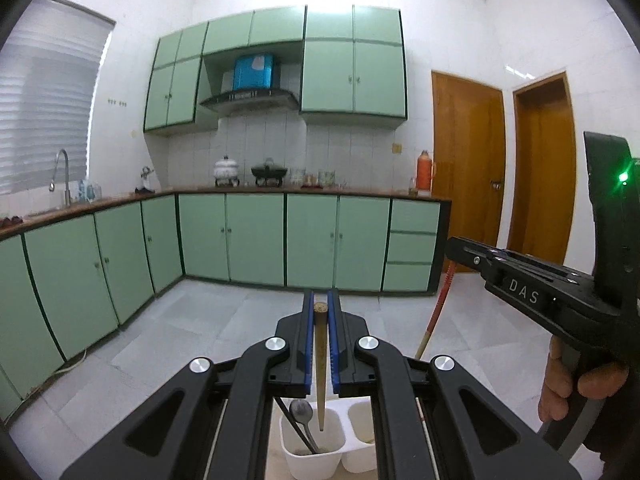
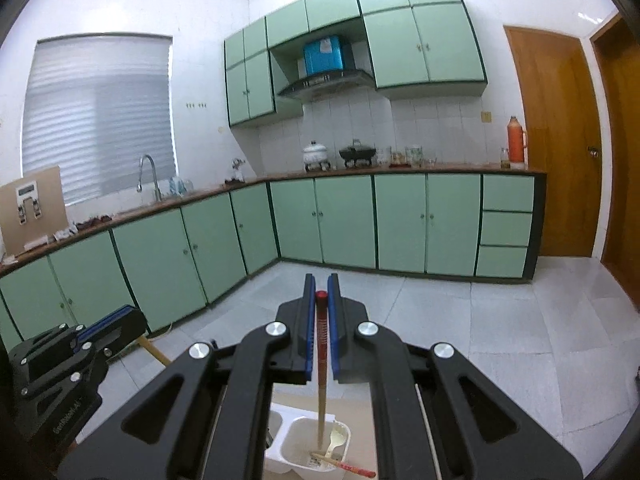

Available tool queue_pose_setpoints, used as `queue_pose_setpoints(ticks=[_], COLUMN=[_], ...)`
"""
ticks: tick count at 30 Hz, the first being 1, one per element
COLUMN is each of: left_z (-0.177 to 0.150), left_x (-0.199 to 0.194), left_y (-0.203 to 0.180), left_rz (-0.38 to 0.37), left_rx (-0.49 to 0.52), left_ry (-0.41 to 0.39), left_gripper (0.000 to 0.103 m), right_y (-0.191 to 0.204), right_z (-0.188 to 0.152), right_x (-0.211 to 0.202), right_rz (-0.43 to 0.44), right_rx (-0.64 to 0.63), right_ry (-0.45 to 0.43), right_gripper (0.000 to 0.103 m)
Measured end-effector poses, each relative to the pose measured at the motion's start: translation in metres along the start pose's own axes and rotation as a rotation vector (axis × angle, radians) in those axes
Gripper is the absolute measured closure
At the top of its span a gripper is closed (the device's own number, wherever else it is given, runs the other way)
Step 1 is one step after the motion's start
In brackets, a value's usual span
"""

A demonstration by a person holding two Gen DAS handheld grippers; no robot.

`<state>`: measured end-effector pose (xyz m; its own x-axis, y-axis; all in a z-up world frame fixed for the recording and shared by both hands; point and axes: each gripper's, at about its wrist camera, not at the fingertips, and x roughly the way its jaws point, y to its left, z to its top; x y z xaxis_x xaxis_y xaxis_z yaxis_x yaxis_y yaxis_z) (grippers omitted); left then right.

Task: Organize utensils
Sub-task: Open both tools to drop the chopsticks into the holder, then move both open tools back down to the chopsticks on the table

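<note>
The left gripper point(image 1: 321, 312) pinches a plain chopstick point(image 1: 320, 364) above the spoon point(image 1: 302, 414) cup point(image 1: 312, 458); the right gripper point(image 2: 321, 300) pinches a red-topped chopstick point(image 2: 321, 360) over the fork point(image 2: 335, 438) cup point(image 2: 298, 462). Each stick looks mid-placement; next, lower and release.

A plain wooden chopstick point(image 1: 320, 356) stands upright over the left compartment of the white two-compartment holder point(image 1: 298, 456), its thin tip hanging just above the rim. In that same compartment a metal spoon point(image 1: 303, 420) leans bowl-up. Over the right compartment a red-topped chopstick point(image 2: 321, 360) hangs upright, its tip down inside beside a white plastic fork point(image 2: 336, 440) and another red-ended chopstick point(image 2: 348, 467) lying aslant across the rim.
</note>
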<state>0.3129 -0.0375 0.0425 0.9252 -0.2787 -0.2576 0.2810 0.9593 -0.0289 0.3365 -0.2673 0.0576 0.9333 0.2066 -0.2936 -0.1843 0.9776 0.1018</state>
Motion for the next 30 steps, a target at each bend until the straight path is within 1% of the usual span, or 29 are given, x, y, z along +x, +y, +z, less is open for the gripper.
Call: queue_pose_setpoints(ticks=[5,8,10,12,13,14,16,17,19,20,21,22,23,25,27,28,29,30], left_z=[-0.022,-0.032,-0.034,-0.031,-0.030,-0.028,-0.024,-0.021,-0.019,-0.018,-0.018,-0.019,-0.020,-0.026,-0.032,-0.037,-0.040,-0.046], left_x=[0.030,0.039,0.039,0.036,0.032,0.030,0.019,0.011,-0.004,-0.012,-0.022,-0.033,-0.040,-0.060,-0.075,-0.084,-0.088,-0.096], left_y=[0.001,0.000,0.000,0.001,0.001,0.002,0.002,0.003,0.004,0.004,0.004,0.003,0.002,0.000,0.000,0.000,0.000,0.000], left_rz=[0.009,0.009,0.007,0.004,0.003,0.004,0.006,0.005,0.009,0.010,0.015,0.023,0.025,0.031,0.029,0.029,0.029,0.030], left_rx=[0.009,0.020,0.017,0.013,0.016,0.018,0.017,0.010,0.001,-0.001,-0.001,-0.001,-0.001,0.003,0.000,-0.010,-0.016,-0.025], left_ry=[0.067,0.098,0.106,0.095,0.090,0.084,0.065,0.053,0.033,0.021,0.008,-0.004,-0.010,-0.020,-0.020,-0.020,-0.018,-0.014], left_gripper=[0.097,0.096,0.096,0.096,0.094,0.093,0.086,0.084,0.074,0.071,0.066,0.063,0.057,0.052,0.046,0.043,0.042,0.041], right_y=[0.003,0.006,0.007,0.005,0.002,0.000,-0.003,-0.005,-0.009,-0.010,-0.010,-0.011,-0.010,-0.010,-0.007,-0.005,-0.004,-0.001], right_z=[-0.028,-0.041,-0.048,-0.049,-0.049,-0.048,-0.046,-0.045,-0.044,-0.045,-0.047,-0.048,-0.052,-0.060,-0.069,-0.076,-0.082,-0.090], right_x=[0.021,0.025,0.022,0.017,0.012,0.007,-0.006,-0.015,-0.032,-0.040,-0.053,-0.061,-0.072,-0.093,-0.112,-0.123,-0.132,-0.143], right_rz=[0.006,0.004,0.001,-0.001,-0.003,-0.007,-0.018,-0.020,-0.027,-0.031,-0.035,-0.039,-0.044,-0.056,-0.077,-0.093,-0.106,-0.121], right_rx=[-0.004,-0.016,-0.019,-0.003,0.011,0.021,0.040,0.054,0.068,0.071,0.075,0.079,0.084,0.082,0.073,0.069,0.068,0.069], right_ry=[0.064,0.088,0.094,0.092,0.084,0.076,0.056,0.038,0.010,-0.001,-0.016,-0.027,-0.041,-0.065,-0.091,-0.109,-0.121,-0.131], right_gripper=[0.097,0.094,0.094,0.087,0.086,0.083,0.074,0.068,0.065,0.062,0.058,0.056,0.050,0.040,0.024,0.021,0.015,0.013])
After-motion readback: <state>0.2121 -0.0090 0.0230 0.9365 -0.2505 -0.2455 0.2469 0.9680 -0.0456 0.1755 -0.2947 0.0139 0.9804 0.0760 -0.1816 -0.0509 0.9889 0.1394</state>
